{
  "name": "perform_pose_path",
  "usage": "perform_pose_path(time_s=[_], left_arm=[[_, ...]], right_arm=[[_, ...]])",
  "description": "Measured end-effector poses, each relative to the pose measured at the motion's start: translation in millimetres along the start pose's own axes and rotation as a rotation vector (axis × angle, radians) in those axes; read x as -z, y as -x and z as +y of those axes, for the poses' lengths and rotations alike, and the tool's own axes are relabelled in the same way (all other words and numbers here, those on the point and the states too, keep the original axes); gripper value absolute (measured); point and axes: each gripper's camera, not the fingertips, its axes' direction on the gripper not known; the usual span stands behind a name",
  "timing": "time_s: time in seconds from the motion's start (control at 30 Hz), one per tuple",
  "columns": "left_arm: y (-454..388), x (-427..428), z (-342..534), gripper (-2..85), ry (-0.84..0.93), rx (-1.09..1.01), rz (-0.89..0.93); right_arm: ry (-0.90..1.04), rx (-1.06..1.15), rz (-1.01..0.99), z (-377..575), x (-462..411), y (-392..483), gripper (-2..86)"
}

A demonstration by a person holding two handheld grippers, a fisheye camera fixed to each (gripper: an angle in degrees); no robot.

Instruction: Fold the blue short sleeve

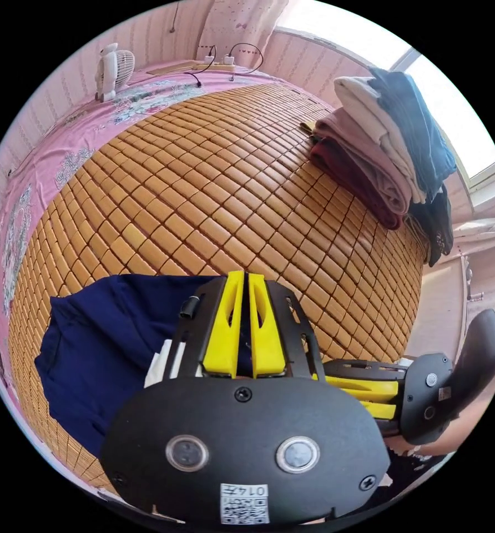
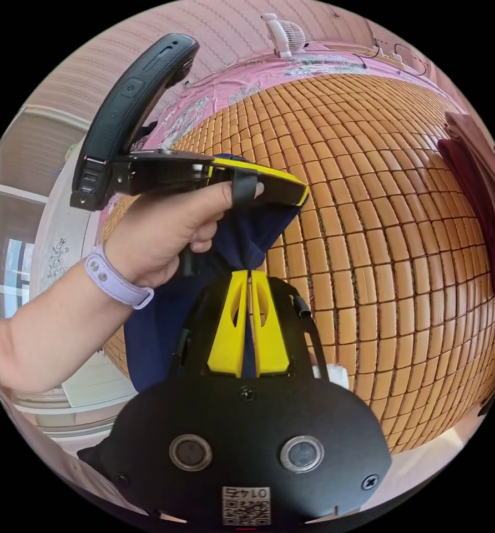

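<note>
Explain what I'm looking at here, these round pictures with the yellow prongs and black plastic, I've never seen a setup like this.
These are two fisheye cameras, each riding on a hand-held gripper, so there's no robot arm. A person works both tools over a bed.

In the left gripper view, the yellow prongs are the left gripper, closed on a navy blue short-sleeve shirt. The right gripper pokes in beside it.

In the right gripper view, the right gripper pinches the same shirt, and the person's hand holds the left gripper above it.

The shirt lies on a woven bamboo mat over a pink floral sheet. Farther off sit a stack of folded clothes, a small white fan and a power strip.
</note>
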Motion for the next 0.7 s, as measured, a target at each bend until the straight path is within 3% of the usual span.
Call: perform_pose_path(time_s=[0.13, 0.33, 0.5, 0.7], left_arm=[[24.3, 55.4, 17.1, -0.8, -0.292, 0.066, 0.080], [67.9, 140.7, 113.5, 1.0, -0.523, 0.215, 0.026], [117.3, 142.1, 216.8, 6.4, -0.400, 0.495, -0.013], [158.3, 152.3, 299.5, 6.7, -0.368, 0.680, -0.057]], right_arm=[[-0.046, 0.003, 0.029, -1.0, 10.0, -4.1, 0.2], [-0.166, 0.195, 0.076, -3.9, 37.4, 9.9, 0.5], [-0.093, 0.517, -0.148, 1.0, 45.6, 52.1, 2.5], [0.038, 0.478, -0.088, -23.6, 9.5, 53.6, 6.0]])
